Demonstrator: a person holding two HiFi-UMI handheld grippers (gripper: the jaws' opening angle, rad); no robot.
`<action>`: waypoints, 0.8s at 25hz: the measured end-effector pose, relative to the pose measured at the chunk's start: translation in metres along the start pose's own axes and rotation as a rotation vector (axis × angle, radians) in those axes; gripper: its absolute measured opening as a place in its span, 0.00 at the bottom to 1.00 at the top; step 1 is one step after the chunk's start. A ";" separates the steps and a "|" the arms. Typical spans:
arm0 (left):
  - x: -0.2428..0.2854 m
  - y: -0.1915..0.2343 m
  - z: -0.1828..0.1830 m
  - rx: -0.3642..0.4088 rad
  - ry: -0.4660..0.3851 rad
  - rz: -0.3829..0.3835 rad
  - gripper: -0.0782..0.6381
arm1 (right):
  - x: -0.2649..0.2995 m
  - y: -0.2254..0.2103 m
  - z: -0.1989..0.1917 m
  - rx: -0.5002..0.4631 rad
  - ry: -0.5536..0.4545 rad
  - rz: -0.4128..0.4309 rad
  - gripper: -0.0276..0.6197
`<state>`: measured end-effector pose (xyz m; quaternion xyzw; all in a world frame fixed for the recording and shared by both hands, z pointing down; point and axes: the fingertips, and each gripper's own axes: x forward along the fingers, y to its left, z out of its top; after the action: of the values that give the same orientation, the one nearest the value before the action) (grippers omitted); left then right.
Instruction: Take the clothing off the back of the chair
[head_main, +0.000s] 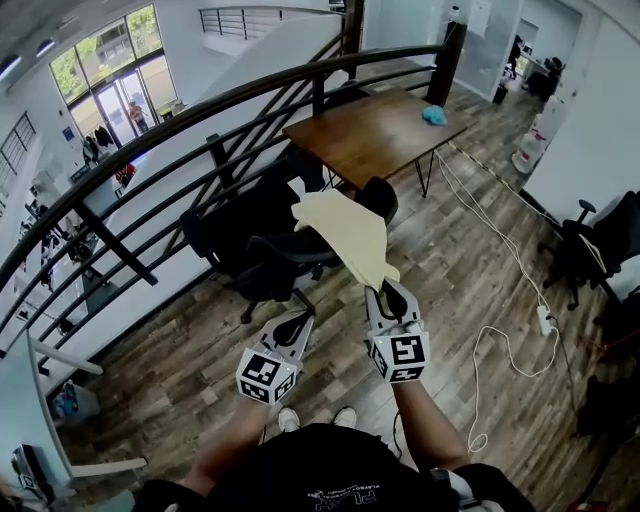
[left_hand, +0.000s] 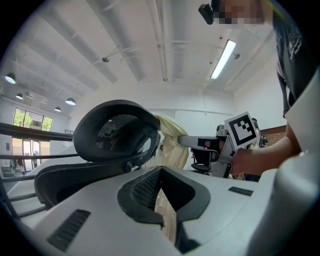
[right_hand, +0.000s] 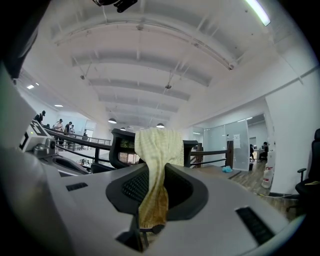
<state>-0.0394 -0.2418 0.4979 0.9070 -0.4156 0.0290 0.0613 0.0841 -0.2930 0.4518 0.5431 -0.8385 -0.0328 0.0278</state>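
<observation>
While the pale yellow clothing (head_main: 345, 228) is draped over the top of the back of the black office chair (head_main: 262, 262), its near end is drawn out toward the person and is clamped between the jaws of the right gripper (head_main: 383, 290); in the right gripper view the fabric is seen bunched and pinched between the two pads, with a short tail hanging below them. The left gripper (head_main: 293, 325) is held just beside the right one, lower and nearer the seat, and its jaws are drawn together on nothing, with only a sliver of floor showing between them. The step in hand is judged to be the lifting of the garment clear of the chair back, and little of it appears to be done, since most of the cloth is spread across the top edge. A clean result is likely to be had if the pinched end is raised up and over that edge rather than dragged straight back, because the far side of the cloth could catch on the frame. As only a narrow fold is gripped, a slow, steady pull is advised so that the fabric is not slipped out of the pads. Should the chair be shifted by the pull, it could be steadied with the free left gripper.
</observation>
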 end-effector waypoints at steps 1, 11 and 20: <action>0.000 0.000 0.000 -0.001 0.000 0.000 0.13 | -0.001 -0.001 0.001 0.001 -0.002 -0.003 0.17; -0.003 -0.001 -0.003 -0.008 0.000 -0.005 0.13 | -0.011 -0.002 0.015 0.013 -0.035 -0.020 0.17; -0.004 0.000 -0.002 -0.009 -0.006 -0.013 0.13 | -0.018 -0.006 0.047 0.015 -0.098 -0.032 0.16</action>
<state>-0.0419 -0.2389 0.4992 0.9095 -0.4098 0.0241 0.0646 0.0928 -0.2783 0.4047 0.5542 -0.8304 -0.0535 -0.0177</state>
